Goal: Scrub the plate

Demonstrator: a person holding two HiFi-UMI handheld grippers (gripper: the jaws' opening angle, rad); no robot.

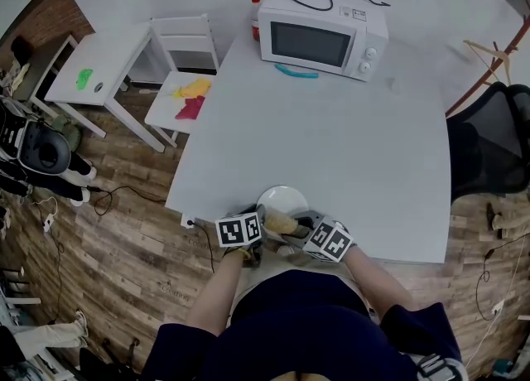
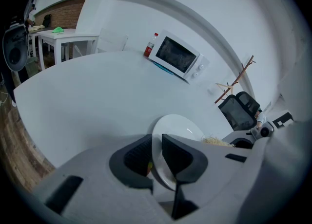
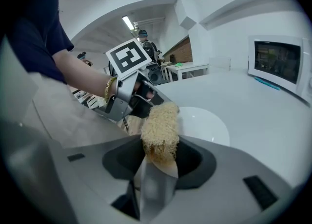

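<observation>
Pinching the plate by its rim with the left gripper, jaws clamped on either face. Clutching a scrubber tight in the right gripper, just beside the left one, at the plate's side away from the microwave. Sitting well apart from that microwave, at the table's opposite edge.

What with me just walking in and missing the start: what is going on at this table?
A person stands at the near edge of a white table with a gripper in each hand. The left gripper is clamped on the rim of a white plate. The right gripper grips a straw-coloured scrubbing pad at the plate's near side. Whether the pad touches the plate can't be told. A microwave sits at the far end.
</observation>
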